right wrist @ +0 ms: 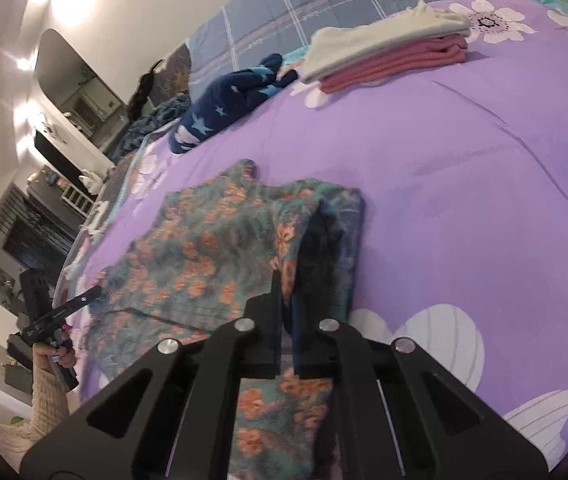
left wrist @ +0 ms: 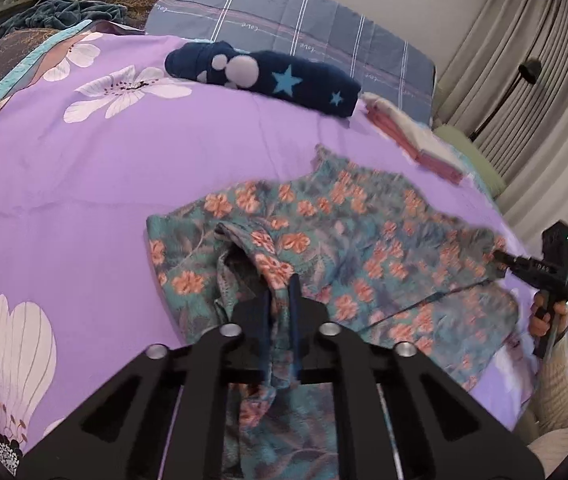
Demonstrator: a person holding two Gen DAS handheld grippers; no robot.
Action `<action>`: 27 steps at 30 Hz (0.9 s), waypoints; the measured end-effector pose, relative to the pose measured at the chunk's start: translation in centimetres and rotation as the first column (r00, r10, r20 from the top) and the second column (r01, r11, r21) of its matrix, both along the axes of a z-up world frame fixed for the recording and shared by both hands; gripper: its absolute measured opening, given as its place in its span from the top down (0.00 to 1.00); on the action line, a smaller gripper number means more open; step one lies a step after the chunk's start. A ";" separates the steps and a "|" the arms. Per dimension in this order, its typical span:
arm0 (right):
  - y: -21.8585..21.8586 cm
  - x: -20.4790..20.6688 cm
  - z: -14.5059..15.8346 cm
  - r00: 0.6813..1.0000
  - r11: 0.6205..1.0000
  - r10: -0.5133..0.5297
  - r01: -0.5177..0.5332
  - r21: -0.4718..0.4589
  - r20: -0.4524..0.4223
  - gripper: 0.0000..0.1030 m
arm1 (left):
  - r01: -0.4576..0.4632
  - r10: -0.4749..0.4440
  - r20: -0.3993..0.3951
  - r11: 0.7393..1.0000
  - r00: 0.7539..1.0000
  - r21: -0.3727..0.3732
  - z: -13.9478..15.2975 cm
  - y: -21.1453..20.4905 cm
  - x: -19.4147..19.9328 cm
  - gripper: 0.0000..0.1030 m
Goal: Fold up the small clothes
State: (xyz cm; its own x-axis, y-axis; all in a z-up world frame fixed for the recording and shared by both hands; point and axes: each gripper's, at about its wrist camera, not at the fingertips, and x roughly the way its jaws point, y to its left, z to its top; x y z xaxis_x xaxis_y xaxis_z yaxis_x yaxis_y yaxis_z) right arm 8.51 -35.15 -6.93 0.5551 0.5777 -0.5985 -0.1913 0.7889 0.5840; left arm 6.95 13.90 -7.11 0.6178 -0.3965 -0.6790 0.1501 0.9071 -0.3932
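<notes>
Both my grippers, left gripper and right gripper, seem clamped on the floral garment (blurred) spread on the purple bedspread, folded clothes stack beyond it.

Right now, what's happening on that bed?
A person is folding a teal garment with orange flowers on the purple floral bedspread. The left gripper and right gripper are each shut on a bunched edge of it. A folded white-and-pink stack and a dark blue star-print garment lie farther back.
</notes>
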 end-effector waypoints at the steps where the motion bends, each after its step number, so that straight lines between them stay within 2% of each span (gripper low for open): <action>1: -0.3 0.2 0.5 1.000 0.999 0.001 -0.001 0.050 0.004 0.97 | -0.003 0.003 0.012 0.999 1.000 -0.034 0.7 0.3 0.3 0.94; 4: -1.3 2.5 2.3 0.999 0.985 -0.033 0.030 0.171 0.015 0.97 | -0.022 0.027 0.057 0.995 0.998 -0.097 3.2 1.1 2.5 0.96; 7: -2.3 7.3 3.2 0.992 0.965 -0.118 0.123 0.230 -0.037 0.97 | -0.091 0.096 0.031 0.986 0.995 -0.137 3.9 2.2 6.6 0.94; 8: -2.5 8.4 2.9 0.989 0.964 -0.139 0.149 0.219 -0.056 0.97 | -0.116 0.118 0.010 0.983 0.993 -0.140 3.6 2.5 7.9 0.88; 11: -2.0 12.7 0.2 0.968 0.971 -0.180 0.204 0.126 -0.176 0.95 | -0.219 0.214 -0.056 0.971 0.975 -0.096 1.7 3.2 10.8 0.78; 12: -1.5 13.2 -0.9 0.960 0.976 -0.179 0.201 0.088 -0.214 0.89 | -0.237 0.230 -0.078 0.967 0.970 -0.094 1.1 3.4 11.1 0.74; 13: -1.2 13.1 -1.3 0.962 0.979 -0.168 0.188 0.074 -0.217 0.86 | -0.243 0.235 -0.090 0.965 0.968 -0.094 0.6 3.6 10.9 0.68; 14: -1.0 12.8 -1.4 0.968 0.983 -0.153 0.169 0.068 -0.197 0.75 | -0.237 0.229 -0.084 0.967 0.970 -0.089 0.4 3.7 10.4 0.64; 15: -0.9 12.2 -1.3 0.977 0.987 -0.140 0.151 0.059 -0.164 0.61 | -0.229 0.224 -0.068 0.971 0.972 -0.076 0.5 3.7 9.7 0.64; 16: -1.0 11.5 -1.0 0.981 0.989 -0.139 0.144 0.034 -0.134 0.54 | -0.212 0.210 -0.044 0.976 0.977 -0.044 0.7 3.6 8.8 0.60; 17: -1.1 10.9 -0.9 0.983 0.990 -0.137 0.139 0.012 -0.119 0.52 | -0.199 0.199 -0.026 0.980 0.980 -0.015 1.0 3.7 8.0 0.52; 18: -1.3 10.3 -0.6 0.986 0.992 -0.129 0.128 -0.017 -0.106 0.52 | -0.185 0.185 -0.002 0.982 0.983 0.019 1.4 3.5 7.1 0.49; 21: -1.4 8.5 0.4 0.993 0.987 -0.108 0.102 -0.121 -0.043 0.52 | -0.074 0.060 0.091 0.984 0.994 0.164 2.9 1.2 3.5 0.41; 22: -1.0 7.8 0.8 0.996 0.980 -0.089 0.085 -0.177 -0.012 0.52 | -0.041 0.020 0.103 0.978 0.995 0.205 3.0 0.4 2.7 0.35; 23: -0.5 7.4 1.2 0.998 0.969 -0.063 0.065 -0.240 0.018 0.50 | -0.005 -0.025 0.112 0.966 0.993 0.260 2.9 -0.6 1.9 0.31; 25: 1.5 6.5 1.4 0.998 0.925 0.022 0.003 -0.379 0.061 0.46 | 0.057 -0.115 0.106 0.895 0.988 0.442 1.9 -3.4 0.5 0.28; 26: 3.0 6.1 1.3 0.995 0.895 0.077 -0.039 -0.444 0.069 0.44 | 0.073 -0.142 0.089 0.843 0.986 0.533 1.1 -4.5 0.3 0.27; 27: 3.7 5.9 1.2 0.992 0.876 0.107 -0.061 -0.478 0.069 0.43 | 0.082 -0.155 0.075 0.806 0.985 0.586 0.6 -5.1 0.2 0.27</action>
